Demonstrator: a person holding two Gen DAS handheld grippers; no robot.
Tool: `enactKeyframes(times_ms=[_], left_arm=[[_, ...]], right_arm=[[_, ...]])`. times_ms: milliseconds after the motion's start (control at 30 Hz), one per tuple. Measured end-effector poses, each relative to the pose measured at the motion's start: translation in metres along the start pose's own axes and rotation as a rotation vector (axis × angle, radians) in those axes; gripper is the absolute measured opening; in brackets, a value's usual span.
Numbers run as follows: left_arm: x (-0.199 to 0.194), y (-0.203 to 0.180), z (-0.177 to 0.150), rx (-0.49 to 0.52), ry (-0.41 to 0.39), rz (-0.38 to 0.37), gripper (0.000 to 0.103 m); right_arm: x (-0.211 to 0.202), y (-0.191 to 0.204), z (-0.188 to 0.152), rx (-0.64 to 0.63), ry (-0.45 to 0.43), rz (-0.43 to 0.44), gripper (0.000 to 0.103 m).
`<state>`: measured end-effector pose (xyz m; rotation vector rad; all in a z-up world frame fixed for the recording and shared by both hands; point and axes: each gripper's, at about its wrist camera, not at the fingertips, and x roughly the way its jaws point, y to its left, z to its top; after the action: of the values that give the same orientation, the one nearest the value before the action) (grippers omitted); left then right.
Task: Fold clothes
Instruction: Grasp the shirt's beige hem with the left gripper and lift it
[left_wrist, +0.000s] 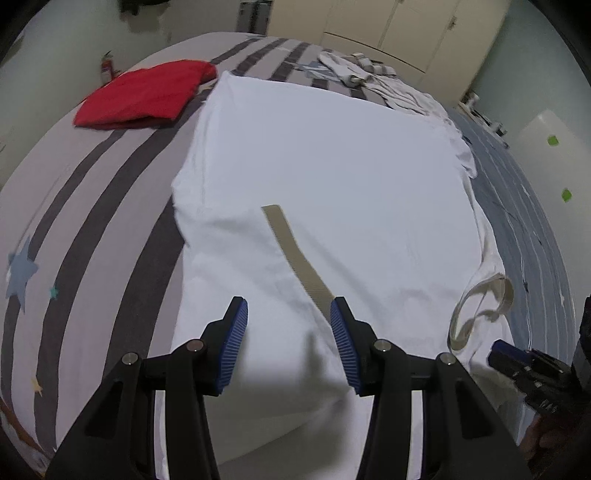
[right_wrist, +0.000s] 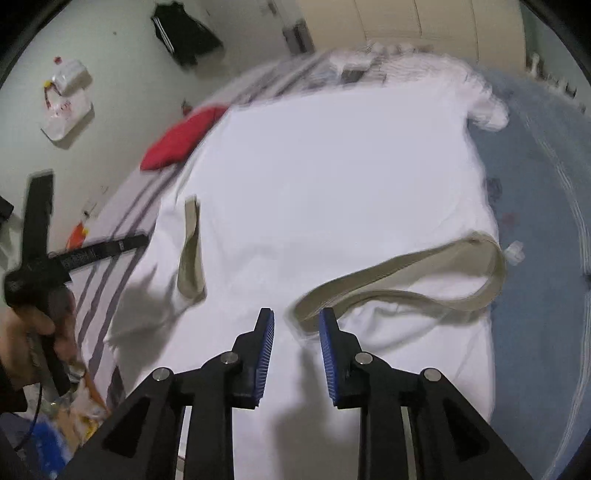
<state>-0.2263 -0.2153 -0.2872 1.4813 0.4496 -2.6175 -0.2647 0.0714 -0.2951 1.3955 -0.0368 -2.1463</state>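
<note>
Both tools hang with jaws apart, empty: the left tool (left_wrist: 289, 317) wide, the right tool (right_wrist: 296, 326) narrower. A white shirt (left_wrist: 332, 177) lies spread on the bed (left_wrist: 92, 206) just beyond both, its beige collar (right_wrist: 406, 291) before the right tool. Red clothes (left_wrist: 144, 96) sit folded near the far left edge.
</note>
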Motion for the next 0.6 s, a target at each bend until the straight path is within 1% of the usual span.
enactKeyframes(times_ms=[33,67,100,133,233,367,467,533,567,600], left_arm=[[0.001,-0.003,0.0,0.017,0.002,-0.008,0.044],[0.004,-0.007,0.001,0.036,0.01,-0.02,0.044],[0.007,-0.012,0.001,0.049,0.017,-0.033,0.044],[0.01,-0.017,0.002,0.058,0.022,-0.049,0.044],[0.021,-0.047,0.007,0.092,0.042,-0.123,0.044],[0.039,-0.113,0.015,0.182,0.063,-0.239,0.046],[0.047,-0.173,0.015,0.313,0.049,-0.29,0.049],[0.056,-0.207,0.013,0.402,0.037,-0.27,0.057],[0.06,-0.224,0.012,0.446,0.031,-0.26,0.057],[0.066,-0.236,0.011,0.482,0.034,-0.234,0.057]], right_arm=[[-0.003,-0.003,-0.005,0.033,-0.009,0.009,0.025],[-0.01,-0.007,-0.01,0.052,-0.028,0.005,0.034],[-0.017,-0.012,-0.015,0.066,-0.047,-0.004,0.038],[-0.022,-0.02,-0.022,0.08,-0.048,-0.028,0.04],[-0.036,-0.05,-0.044,0.119,-0.033,-0.112,0.04],[-0.039,-0.085,-0.055,0.164,-0.013,-0.192,0.04],[-0.04,-0.097,-0.056,0.175,-0.007,-0.214,0.04],[-0.042,-0.103,-0.061,0.181,-0.001,-0.211,0.04],[-0.042,-0.106,-0.063,0.185,0.002,-0.209,0.04],[-0.043,-0.108,-0.065,0.188,0.005,-0.208,0.04]])
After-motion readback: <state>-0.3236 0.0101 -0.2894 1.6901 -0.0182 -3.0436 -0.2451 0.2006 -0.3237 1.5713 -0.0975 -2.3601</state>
